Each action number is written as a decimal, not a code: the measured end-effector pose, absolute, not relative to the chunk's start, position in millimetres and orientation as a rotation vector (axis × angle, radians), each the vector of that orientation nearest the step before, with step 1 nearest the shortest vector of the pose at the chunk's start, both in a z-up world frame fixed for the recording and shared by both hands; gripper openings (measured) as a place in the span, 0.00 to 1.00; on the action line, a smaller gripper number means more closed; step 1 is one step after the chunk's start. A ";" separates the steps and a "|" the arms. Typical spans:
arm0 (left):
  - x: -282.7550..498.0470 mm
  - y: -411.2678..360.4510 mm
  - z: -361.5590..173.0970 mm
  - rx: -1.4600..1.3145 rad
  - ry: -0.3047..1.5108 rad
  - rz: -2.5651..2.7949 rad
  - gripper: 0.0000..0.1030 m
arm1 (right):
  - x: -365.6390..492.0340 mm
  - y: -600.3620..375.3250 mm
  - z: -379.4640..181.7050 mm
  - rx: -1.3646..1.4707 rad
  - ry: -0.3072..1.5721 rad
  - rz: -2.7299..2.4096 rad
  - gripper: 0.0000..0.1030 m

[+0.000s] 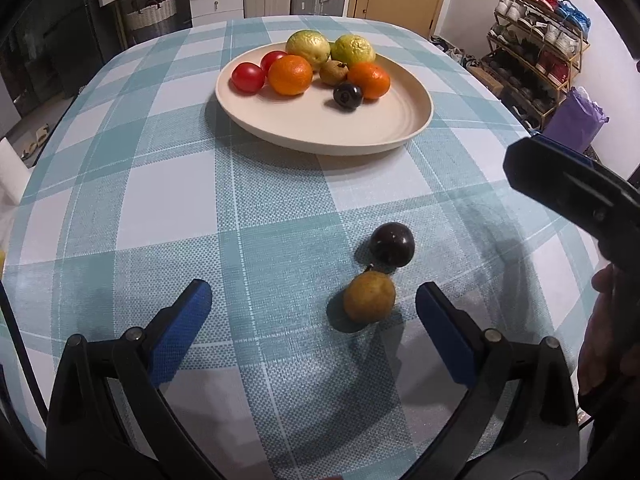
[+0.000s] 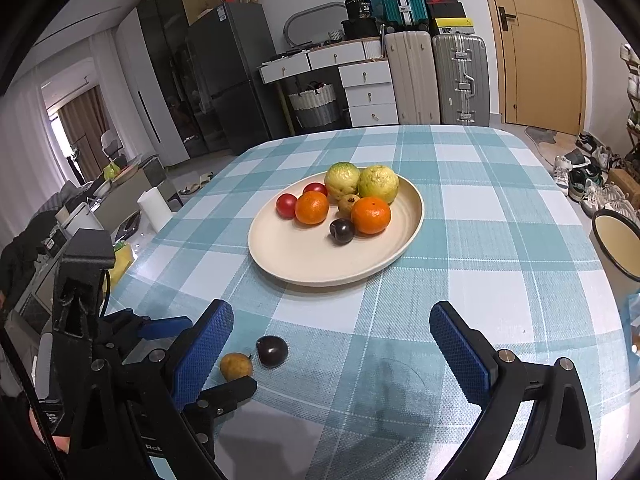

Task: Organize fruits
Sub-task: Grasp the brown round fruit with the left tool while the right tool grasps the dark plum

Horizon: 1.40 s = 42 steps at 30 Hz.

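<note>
Looking mostly done: seven fruits sit on the plate (image 1: pixel 416 120), but a small pear (image 1: pixel 369 297) and dark plum (image 1: pixel 391 244) remain on the desk (image 1: pixel 160 200). Both grippers, left gripper (image 1: pixel 313 312) and right gripper (image 2: pixel 331 322), have jaws wide open, holding nothing.

Checked blue-and-white surface (image 2: pixel 500 216) underneath; at 12 o'clock, white drawers (image 2: pixel 366 92) beside two upright suitcases (image 2: pixel 436 80); at 1 o'clock, a wooden door (image 2: pixel 536 48); at 3 o'clock, an enamel pot (image 2: pixel 618 248); shoe rack (image 1: pixel 536 52) at 2 o'clock.
</note>
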State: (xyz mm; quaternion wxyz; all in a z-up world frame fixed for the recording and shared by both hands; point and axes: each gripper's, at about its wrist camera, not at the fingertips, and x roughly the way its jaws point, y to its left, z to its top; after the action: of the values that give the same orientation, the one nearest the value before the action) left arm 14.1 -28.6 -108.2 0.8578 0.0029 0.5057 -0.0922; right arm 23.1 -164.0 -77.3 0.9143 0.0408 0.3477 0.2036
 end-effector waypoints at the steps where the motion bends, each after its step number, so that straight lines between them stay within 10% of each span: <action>1: 14.2 -28.2 -107.6 0.001 1.059 -0.200 0.96 | 23.3 -164.5 -77.7 0.084 0.717 0.418 0.98; 7: 13.6 -25.4 -103.5 -0.085 1.057 -0.328 0.73 | 25.1 -167.4 -81.0 0.092 0.731 0.411 0.98; 14: 13.0 -34.7 -105.2 -0.014 1.061 -0.342 0.23 | 26.1 -167.4 -83.8 0.092 0.743 0.413 0.98; 42: 6.9 64.9 -82.0 -0.181 0.989 -0.182 0.21 | 29.0 -127.4 -116.6 0.035 0.845 0.502 0.98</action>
State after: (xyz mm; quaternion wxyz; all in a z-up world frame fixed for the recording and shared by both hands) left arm 6.9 64.9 -82.0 0.8722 -0.0867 0.4734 -0.0873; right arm 29.0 -127.4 -116.6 0.8817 0.0167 0.4055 0.2408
